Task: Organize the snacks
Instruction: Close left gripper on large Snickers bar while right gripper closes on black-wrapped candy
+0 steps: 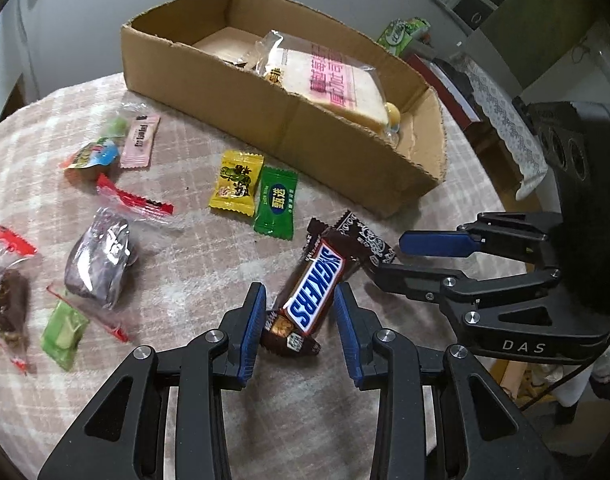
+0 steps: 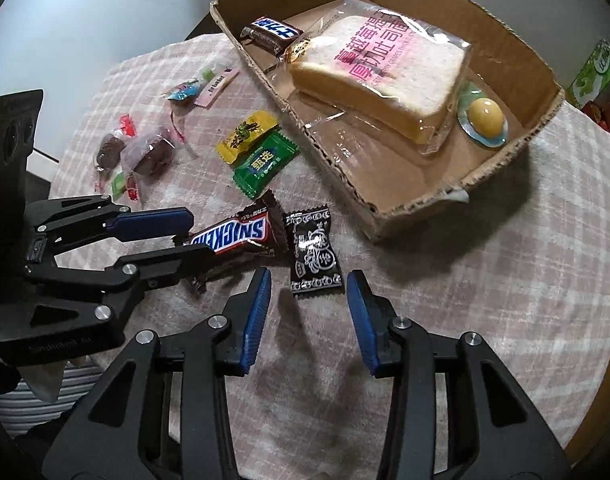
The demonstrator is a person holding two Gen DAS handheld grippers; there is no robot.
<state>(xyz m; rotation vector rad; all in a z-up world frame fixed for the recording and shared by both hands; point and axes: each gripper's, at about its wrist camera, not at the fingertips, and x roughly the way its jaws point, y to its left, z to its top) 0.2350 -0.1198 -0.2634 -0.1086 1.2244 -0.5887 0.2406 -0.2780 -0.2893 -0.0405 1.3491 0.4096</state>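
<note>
in the left wrist view the left gripper (image 1: 299, 330) straddles the snickers bar (image 1: 315, 288) on the checked cloth (image 1: 193, 312), its blue pads either side with a gap showing, so open rather than clamped, likely lined up to lift it into the cardboard box (image 1: 265, 120), while the right gripper (image 1: 389, 258) reaches in from the right over the black candy (image 1: 365, 236). the right wrist view shows the right gripper (image 2: 309, 292) open around that black candy (image 2: 313, 256), not pinching it. only here do the box's second snickers (image 2: 275, 34), bread pack (image 2: 381, 76) and egg-shaped sweet (image 2: 485, 118) show fully.
</note>
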